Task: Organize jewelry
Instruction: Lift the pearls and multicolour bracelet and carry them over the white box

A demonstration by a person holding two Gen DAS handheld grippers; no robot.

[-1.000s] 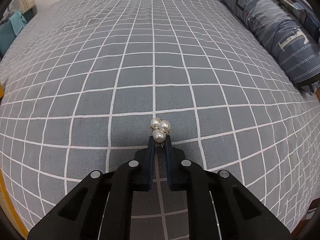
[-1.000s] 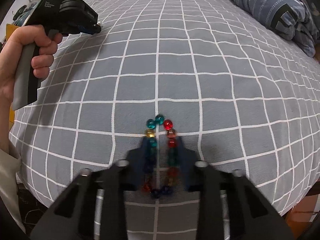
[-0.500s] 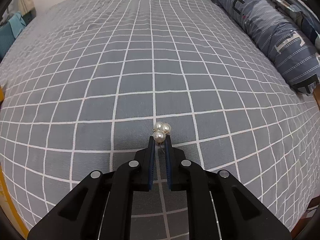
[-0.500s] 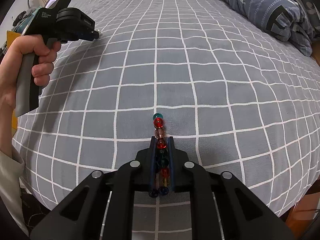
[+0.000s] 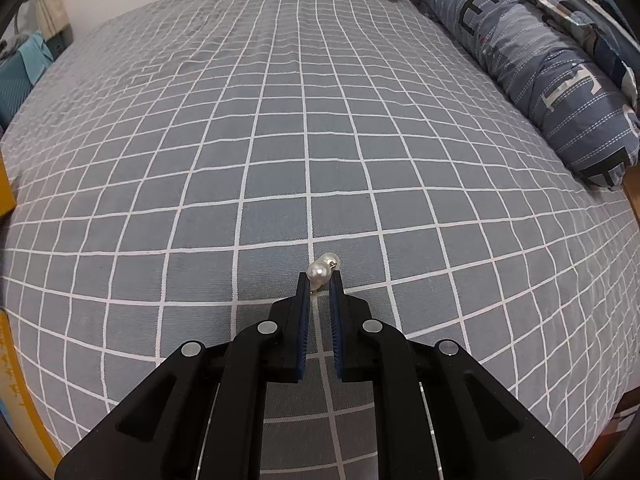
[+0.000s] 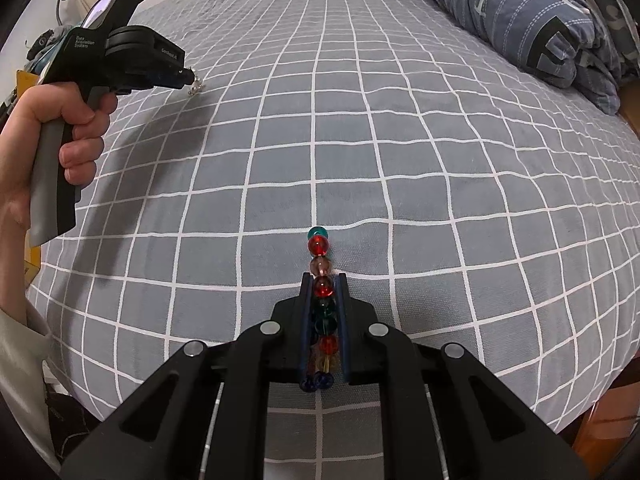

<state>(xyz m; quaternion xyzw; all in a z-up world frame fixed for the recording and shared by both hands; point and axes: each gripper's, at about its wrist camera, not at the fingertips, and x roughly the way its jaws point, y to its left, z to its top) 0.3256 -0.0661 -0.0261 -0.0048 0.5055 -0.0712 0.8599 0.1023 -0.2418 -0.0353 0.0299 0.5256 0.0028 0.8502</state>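
In the left wrist view my left gripper (image 5: 319, 280) is shut on a pearl earring (image 5: 322, 269), whose white pearls stick out past the fingertips above the grey checked bedspread (image 5: 280, 140). In the right wrist view my right gripper (image 6: 323, 280) is shut on a bracelet of coloured glass beads (image 6: 320, 264), squeezed into a line between the fingers, red and teal beads poking out in front. The left gripper (image 6: 188, 77) also shows at the upper left of that view, held in a hand, with the earring (image 6: 196, 87) dangling at its tip.
A blue patterned duvet or pillow lies along the right side of the bed (image 5: 560, 72), also in the right wrist view (image 6: 532, 20). The bed's near edge runs under both grippers. Yellow-edged items (image 5: 6, 184) and teal cloth (image 5: 28, 64) sit off the left side.
My right gripper closed on the bead bracelet, pressing its loop flat, and lifted it. My left gripper rose with the pearl earring, which turned so fewer pearls show.
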